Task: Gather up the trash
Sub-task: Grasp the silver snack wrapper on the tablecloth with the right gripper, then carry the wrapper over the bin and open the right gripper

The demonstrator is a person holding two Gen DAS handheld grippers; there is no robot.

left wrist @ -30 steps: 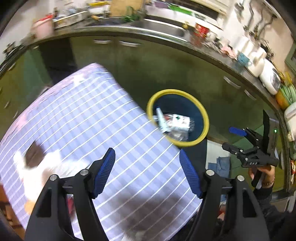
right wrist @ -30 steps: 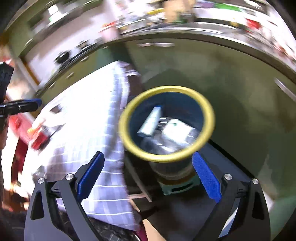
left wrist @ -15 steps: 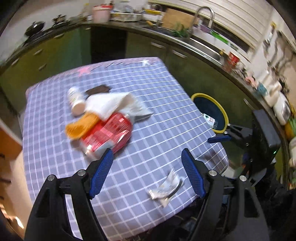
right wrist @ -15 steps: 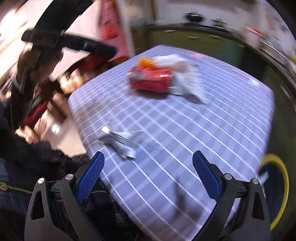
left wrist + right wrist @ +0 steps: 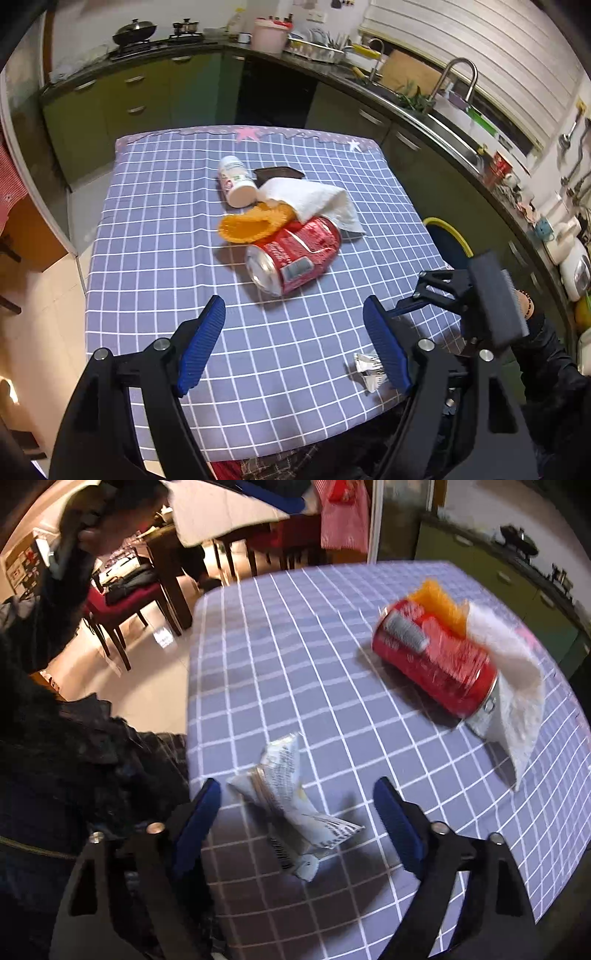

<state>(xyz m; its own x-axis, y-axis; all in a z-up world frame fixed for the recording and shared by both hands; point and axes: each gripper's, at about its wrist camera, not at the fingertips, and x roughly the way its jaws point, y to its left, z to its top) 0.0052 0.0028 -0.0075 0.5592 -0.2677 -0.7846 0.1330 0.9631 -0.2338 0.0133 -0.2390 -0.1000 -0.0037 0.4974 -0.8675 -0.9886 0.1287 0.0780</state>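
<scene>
A crumpled silver wrapper (image 5: 295,808) is lying near the table's near edge, sitting between the spread fingers of the right gripper (image 5: 297,823), which is gripping nothing. Farther in, a dented red can (image 5: 293,254) is resting on its side, touching an orange peel (image 5: 251,223) and a white paper towel (image 5: 310,199); a small white bottle (image 5: 236,181) is lying just beyond. The left gripper (image 5: 293,341) is hovering with its tongs apart over bare checked tablecloth (image 5: 155,221). A yellow-rimmed bin (image 5: 448,236) is standing beside the table's right edge.
</scene>
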